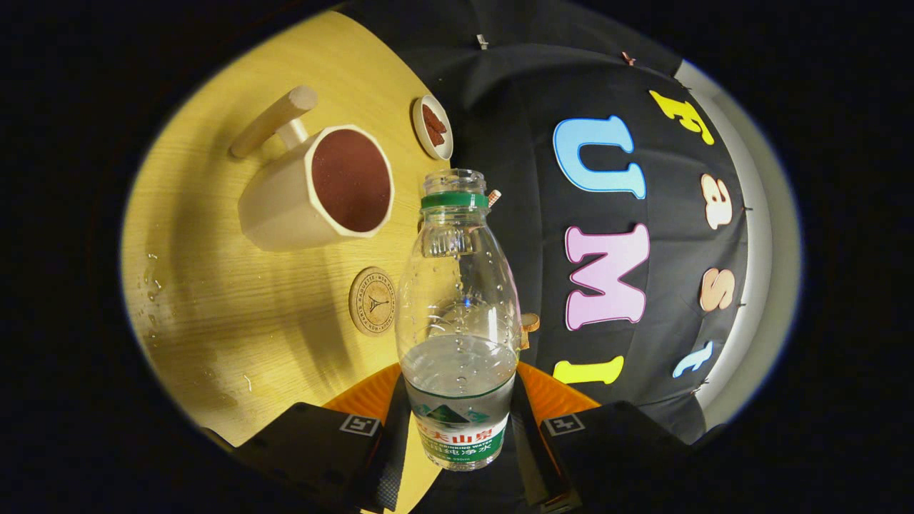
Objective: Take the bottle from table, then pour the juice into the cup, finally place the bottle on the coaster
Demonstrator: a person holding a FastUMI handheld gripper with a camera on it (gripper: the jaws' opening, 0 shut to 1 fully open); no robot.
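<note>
Clamped low between both fingers of the tool [457, 435], the uncapped bottle [457, 314] is held tilted toward the cup [318, 187], apparently for pouring.

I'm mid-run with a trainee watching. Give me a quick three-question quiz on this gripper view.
1. True or false: the tongs are shut on the bottle.
2. The bottle is: A) capped and full, B) uncapped and partly filled, C) uncapped and empty.
3. Which flat round thing lies on the table between the bottle and the cup?

Key
1. True: both fingers press on its lower body.
2. B: open mouth, clear liquid low in it.
3. The coaster.
</note>
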